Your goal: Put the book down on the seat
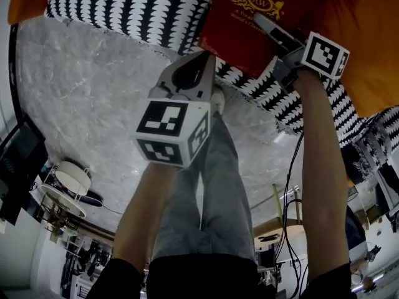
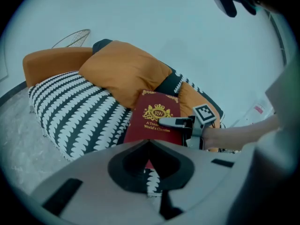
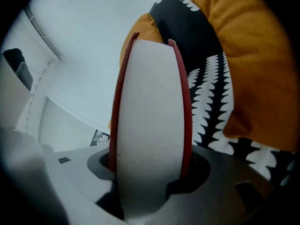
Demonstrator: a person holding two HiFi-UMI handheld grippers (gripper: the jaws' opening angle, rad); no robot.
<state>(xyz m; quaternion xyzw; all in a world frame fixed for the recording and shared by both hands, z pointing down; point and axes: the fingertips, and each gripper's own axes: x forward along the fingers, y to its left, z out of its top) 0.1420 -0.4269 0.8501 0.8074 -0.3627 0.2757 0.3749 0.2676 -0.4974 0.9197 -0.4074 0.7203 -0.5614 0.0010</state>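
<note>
A red book (image 1: 249,17) with a gold crest lies flat on the black-and-white patterned seat (image 1: 124,5), cover up. My right gripper (image 1: 269,28) reaches in from the right and is shut on the book's near edge, its upper jaw lying on the cover (image 2: 173,122). The right gripper view looks straight at the white page edge (image 3: 150,116) between the two red covers, which fills my right gripper (image 3: 150,172). My left gripper (image 1: 198,58) hovers at the seat's front edge just left of the book, shut and empty. Its view shows the book (image 2: 154,116) and the seat (image 2: 75,111) ahead.
An orange pillow (image 2: 126,69) lies on the seat behind the book, and an orange backrest (image 2: 51,62) stands at the far left. Grey marbled floor (image 1: 81,92) lies in front of the seat. The person's legs (image 1: 212,185) stand by the seat's front edge.
</note>
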